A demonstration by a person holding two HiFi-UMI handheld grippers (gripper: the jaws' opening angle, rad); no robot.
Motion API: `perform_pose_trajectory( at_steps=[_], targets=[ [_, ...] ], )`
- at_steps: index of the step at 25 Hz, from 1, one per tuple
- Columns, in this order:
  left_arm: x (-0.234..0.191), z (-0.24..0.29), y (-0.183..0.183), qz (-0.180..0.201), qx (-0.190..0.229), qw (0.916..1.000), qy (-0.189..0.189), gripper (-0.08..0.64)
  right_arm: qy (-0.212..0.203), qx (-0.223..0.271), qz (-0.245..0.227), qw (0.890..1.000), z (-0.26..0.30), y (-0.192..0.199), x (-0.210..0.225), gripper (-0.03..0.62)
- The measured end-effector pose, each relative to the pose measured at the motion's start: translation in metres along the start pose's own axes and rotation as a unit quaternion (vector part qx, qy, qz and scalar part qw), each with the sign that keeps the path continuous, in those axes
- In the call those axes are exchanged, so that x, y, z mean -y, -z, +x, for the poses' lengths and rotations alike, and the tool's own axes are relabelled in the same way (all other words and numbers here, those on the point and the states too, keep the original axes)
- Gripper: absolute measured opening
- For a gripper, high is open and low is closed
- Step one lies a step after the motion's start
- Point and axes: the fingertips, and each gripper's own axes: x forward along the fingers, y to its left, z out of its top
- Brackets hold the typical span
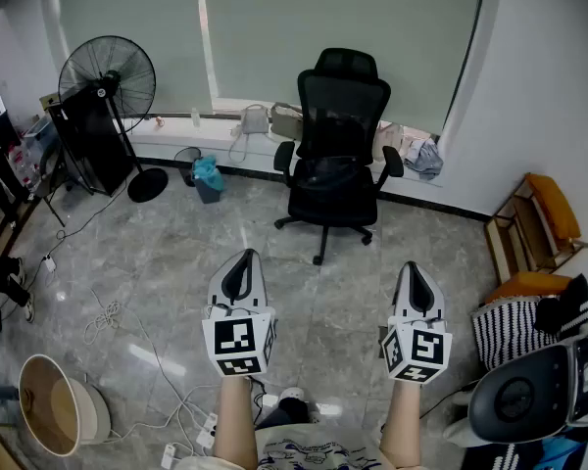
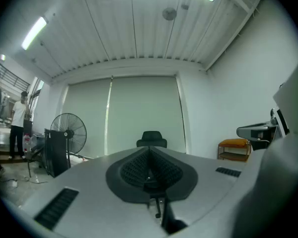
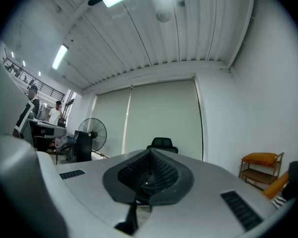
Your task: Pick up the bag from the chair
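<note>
Closed, empty left hand-held gripper [image 1: 245,258] and right hand-held gripper [image 1: 412,269] point toward the chair [image 1: 339,116].

The seat of the black mesh office chair [image 1: 335,155] is dark on dark; whether a bag lies there cannot be told. In both gripper views only its headrest [image 2: 151,139] clears the jaws. The pale items [image 1: 265,120] along the window ledge [image 1: 171,125] are too small to identify.
</note>
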Motion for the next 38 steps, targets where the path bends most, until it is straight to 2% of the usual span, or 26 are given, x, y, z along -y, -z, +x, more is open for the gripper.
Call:
perform_pose_trajectory(
  at_steps=[14,19,20,21,22,24,26,38],
  targets=[
    [-0.005,0.006,0.004,-0.007,-0.002,1.0,0.002,0.015,0.001,-0.003,0.002,1.0,0.005,0.006,-0.003,0.012],
    [-0.01,0.014,0.013,-0.029,-0.006,0.9995,0.015,0.015,-0.006,-0.002,-0.001,1.0,0.013,0.01,-0.009,0.014],
    [-0.01,0.017,0.014,-0.034,-0.007,0.9992,0.022,0.038,-0.011,-0.002,-0.002,1.0,0.016,0.011,-0.011,0.014],
    [-0.012,0.021,0.014,-0.038,-0.007,0.9989,0.027,0.096,-0.018,-0.003,-0.003,1.0,0.02,0.012,-0.014,0.017],
    [-0.014,0.024,0.014,-0.041,-0.006,0.9987,0.029,0.148,-0.025,-0.006,-0.003,1.0,0.024,0.012,-0.016,0.048],
    [-0.021,0.033,0.014,-0.046,-0.004,0.9986,0.027,0.22,-0.034,-0.012,-0.005,0.999,0.034,0.015,-0.021,0.16],
    [-0.03,0.043,0.016,-0.047,-0.005,0.9985,0.026,0.261,-0.034,-0.015,-0.008,0.999,0.046,0.017,-0.023,0.214],
    [-0.071,0.101,0.034,-0.047,-0.016,0.9975,0.05,0.268,-0.017,-0.028,0.012,0.999,0.104,0.038,-0.033,0.258]
  ],
)
